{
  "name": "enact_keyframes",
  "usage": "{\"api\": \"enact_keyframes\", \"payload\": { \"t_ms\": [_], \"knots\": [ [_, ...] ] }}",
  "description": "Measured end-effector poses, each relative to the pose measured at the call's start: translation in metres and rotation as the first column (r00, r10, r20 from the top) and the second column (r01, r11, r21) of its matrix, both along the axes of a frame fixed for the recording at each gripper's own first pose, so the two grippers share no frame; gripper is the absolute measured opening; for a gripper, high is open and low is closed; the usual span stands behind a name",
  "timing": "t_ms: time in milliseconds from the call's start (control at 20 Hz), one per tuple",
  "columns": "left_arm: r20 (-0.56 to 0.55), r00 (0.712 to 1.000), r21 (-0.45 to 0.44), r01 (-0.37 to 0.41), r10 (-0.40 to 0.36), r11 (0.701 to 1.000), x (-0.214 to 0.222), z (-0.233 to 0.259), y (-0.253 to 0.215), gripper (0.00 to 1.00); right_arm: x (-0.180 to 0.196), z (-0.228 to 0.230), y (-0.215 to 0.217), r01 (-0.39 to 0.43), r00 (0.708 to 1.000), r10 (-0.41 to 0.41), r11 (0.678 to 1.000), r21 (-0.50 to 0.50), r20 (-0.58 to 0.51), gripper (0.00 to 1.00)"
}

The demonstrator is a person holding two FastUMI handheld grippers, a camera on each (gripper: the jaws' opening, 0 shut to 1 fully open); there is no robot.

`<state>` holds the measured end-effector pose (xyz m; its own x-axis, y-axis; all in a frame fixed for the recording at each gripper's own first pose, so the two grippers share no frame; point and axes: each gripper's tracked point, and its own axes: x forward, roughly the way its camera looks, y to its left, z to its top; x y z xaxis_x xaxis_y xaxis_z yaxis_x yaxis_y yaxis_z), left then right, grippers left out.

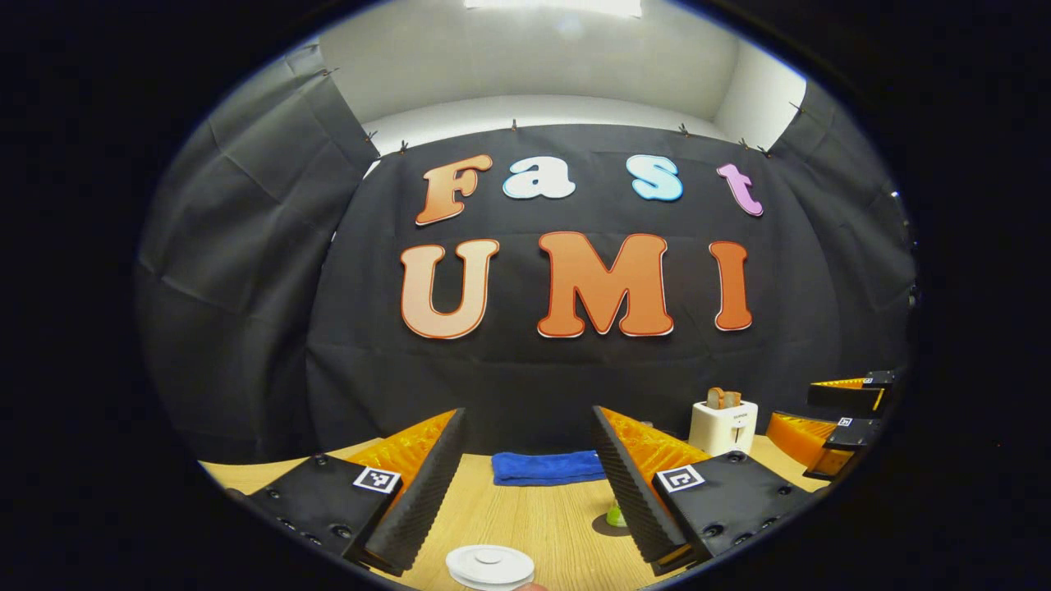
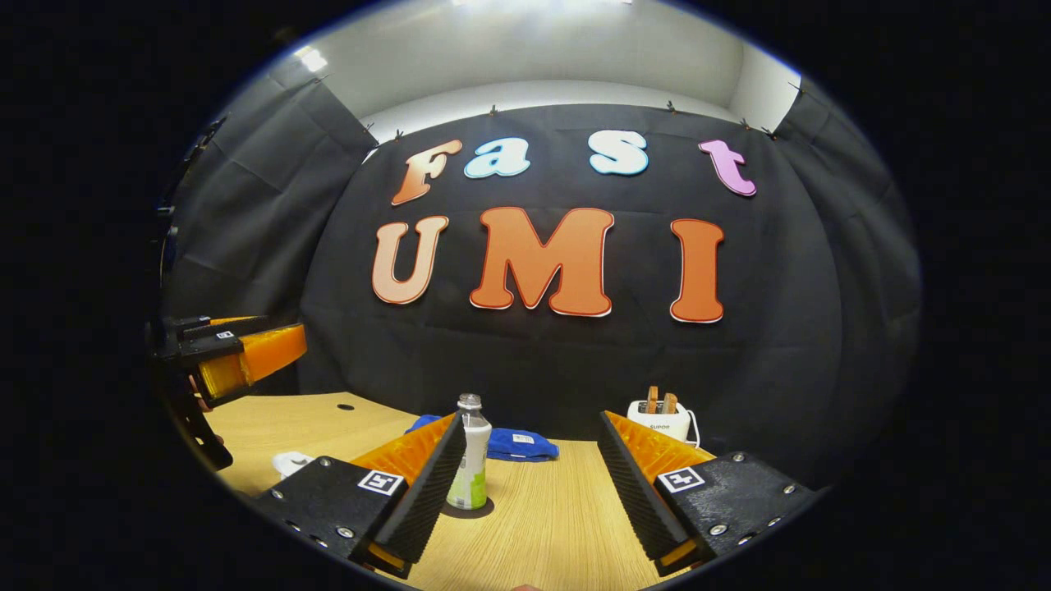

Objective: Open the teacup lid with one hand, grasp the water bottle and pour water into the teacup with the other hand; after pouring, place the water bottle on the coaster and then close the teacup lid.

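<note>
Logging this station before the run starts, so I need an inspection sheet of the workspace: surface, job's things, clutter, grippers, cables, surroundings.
Surface: light wood table, bare between the fingers.
Job's things: water bottle upright on a dark coaster; white teacup lid low in the left gripper view, the cup itself hidden below it.
Clutter: folded blue cloth at the back; white toaster holding bread; something white near the table's left edge, too small to name.
Grippers: left gripper open, holding nothing; right gripper open, the bottle just beside its left finger, untouched.
Cables: a white cord at the toaster.
Surroundings: black cloth wall, white ceiling above.
</note>
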<state>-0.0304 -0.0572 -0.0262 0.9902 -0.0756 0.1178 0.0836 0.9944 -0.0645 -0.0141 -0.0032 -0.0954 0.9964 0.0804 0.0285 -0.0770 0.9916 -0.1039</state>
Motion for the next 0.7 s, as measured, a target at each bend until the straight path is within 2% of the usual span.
{"api": "enact_keyframes", "payload": {
  "t_ms": [400,450,500,700],
  "knots": [
    [-0.012,1.0,0.021,0.002,-0.002,1.0,0.003,-0.003,-0.002,0.95,0.002,0.009,-0.005,0.016,1.0,-0.016,1.0,0.002,-0.001,0.96],
    [-0.016,1.0,0.025,0.001,0.0,1.0,0.003,-0.004,-0.001,0.95,0.002,0.008,-0.007,0.019,1.0,-0.019,1.0,0.008,-0.003,1.0],
    [-0.02,1.0,0.027,-0.001,0.002,1.0,0.004,-0.006,0.0,0.95,0.004,0.009,-0.007,0.019,1.0,-0.019,1.0,0.014,-0.004,0.96],
    [-0.056,0.998,0.009,0.002,-0.002,1.0,0.007,-0.016,0.0,0.97,0.004,0.006,-0.007,0.018,1.0,-0.018,1.0,0.018,-0.014,0.96]
  ]
}}
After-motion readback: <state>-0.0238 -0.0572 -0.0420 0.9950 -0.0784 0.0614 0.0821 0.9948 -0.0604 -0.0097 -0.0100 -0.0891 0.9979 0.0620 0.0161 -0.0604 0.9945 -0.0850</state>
